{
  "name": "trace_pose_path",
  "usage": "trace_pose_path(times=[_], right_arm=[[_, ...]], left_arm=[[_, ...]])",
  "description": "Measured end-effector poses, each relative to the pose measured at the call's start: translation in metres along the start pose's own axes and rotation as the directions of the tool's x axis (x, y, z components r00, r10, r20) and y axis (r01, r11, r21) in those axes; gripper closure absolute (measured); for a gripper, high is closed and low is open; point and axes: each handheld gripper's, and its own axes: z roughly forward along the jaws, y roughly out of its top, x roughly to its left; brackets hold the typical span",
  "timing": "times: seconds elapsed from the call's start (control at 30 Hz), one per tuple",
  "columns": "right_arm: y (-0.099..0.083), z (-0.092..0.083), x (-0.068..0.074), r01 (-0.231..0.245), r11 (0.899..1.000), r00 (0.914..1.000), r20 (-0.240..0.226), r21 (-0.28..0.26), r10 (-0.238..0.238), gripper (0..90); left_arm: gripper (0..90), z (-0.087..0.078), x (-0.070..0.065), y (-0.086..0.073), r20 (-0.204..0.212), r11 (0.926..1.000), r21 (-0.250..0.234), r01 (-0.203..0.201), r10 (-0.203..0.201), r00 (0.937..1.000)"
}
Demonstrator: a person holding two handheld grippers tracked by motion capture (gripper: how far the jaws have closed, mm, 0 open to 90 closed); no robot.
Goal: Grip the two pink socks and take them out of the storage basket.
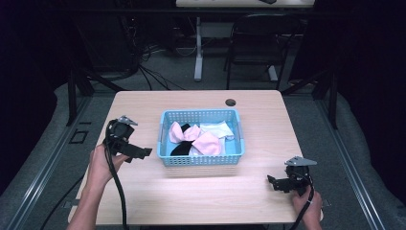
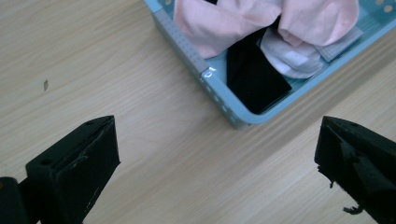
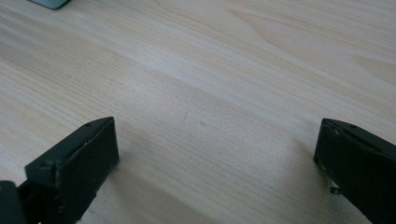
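Pink socks (image 1: 207,142), with white and black ones, are heaped in the blue basket (image 1: 201,160) mid-counter (image 1: 143,105). Judged soft, light; best pinched at a raised fold. Left tool (image 1: 143,152) and right tool (image 1: 273,183) are held wide, empty.

Light wood table (image 1: 143,103) carried a blue basket (image 1: 201,160) at centre, with pink cloth (image 1: 207,143), white cloth (image 1: 218,128) and a black piece (image 1: 182,147) piled inside. Left gripper (image 1: 141,152) was held just beside the basket's left wall, apart from it, pointing toward it (cable (image 1: 118,191) trailed down off the near edge). Right gripper (image 1: 273,182) sat low near the front right corner, well apart from the basket, grey plate (image 1: 300,161) on top. Finger gap couldn't be read on either. Cable hole (image 1: 231,102) near the far edge. Chair (image 1: 256,40) and desk leg (image 1: 198,48) on the floor behind.
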Motion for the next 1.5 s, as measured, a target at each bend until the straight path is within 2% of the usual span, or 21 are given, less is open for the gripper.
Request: trace_pose_path(times=[0.17, 0.2, 0.23, 0.67, 0.73, 0.9, 1.0, 1.03, 1.17, 1.33, 1.47, 1.5], right_arm=[[0.0, 0.0, 0.0, 0.0, 1.0, 1.0, 0.001, -0.001, 0.0, 0.0], [0.0, 0.0, 0.0, 0.0, 1.0, 1.0, 0.001, 0.0, 0.0, 0.0], [0.0, 0.0, 0.0, 0.0, 1.0, 1.0, 0.0, 0.0, 0.0, 0.0], [0.0, 0.0, 0.0, 0.0, 1.0, 1.0, 0.001, 0.0, 0.0, 0.0], [0.0, 0.0, 0.0, -0.001, 1.0, 1.0, 0.001, 0.0, 0.001, 0.0], [0.0, 0.0, 0.0, 0.0, 1.0, 1.0, 0.001, 0.001, 0.0, 0.0], [0.0, 0.0, 0.0, 0.0, 1.0, 1.0, 0.001, 0.001, 0.0, 0.0], [0.0, 0.0, 0.0, 0.0, 1.0, 1.0, 0.001, 0.001, 0.0, 0.0], [0.0, 0.0, 0.0, -0.001, 1.0, 1.0, 0.001, 0.0, 0.001, 0.0], [0.0, 0.0, 0.0, 0.0, 1.0, 1.0, 0.001, 0.0, 0.0, 0.0], [0.0, 0.0, 0.0, 0.0, 1.0, 1.0, 0.001, 0.0, 0.0, 0.0], [0.0, 0.0, 0.0, 0.0, 1.0, 1.0, 0.001, 0.001, 0.0, 0.0]], left_arm=[[0.1, 0.008, -0.011, 0.02, 0.025, 0.9991, 0.019, -0.037, 0.037, 0.999], [0.1, 0.008, -0.011, 0.02, 0.025, 0.9991, 0.019, -0.037, 0.037, 0.999], [0.1, 0.013, -0.014, 0.028, 0.035, 0.9982, 0.029, -0.052, 0.051, 0.9981], [0.3, 0.038, -0.028, 0.067, 0.085, 0.9923, 0.076, -0.098, 0.091, 0.9922], [0.3, 0.045, -0.034, 0.078, 0.089, 0.989, 0.091, -0.116, 0.108, 0.9902], [0.3, 0.054, -0.041, 0.091, 0.106, 0.9854, 0.105, -0.134, 0.122, 0.9868], [0.3, 0.066, -0.05, 0.105, 0.113, 0.9811, 0.12, -0.152, 0.138, 0.9839], [0.3, 0.066, -0.05, 0.105, 0.113, 0.9811, 0.12, -0.152, 0.138, 0.9839], [0.3, 0.083, -0.059, 0.117, 0.121, 0.9759, 0.142, -0.165, 0.148, 0.9815], [0.3, 0.101, -0.068, 0.125, 0.144, 0.9707, 0.166, -0.174, 0.151, 0.9779], [0.3, 0.117, -0.072, 0.128, 0.168, 0.9676, 0.188, -0.168, 0.137, 0.9763], [0.3, 0.122, -0.073, 0.129, 0.165, 0.9644, 0.203, -0.169, 0.137, 0.9767]])
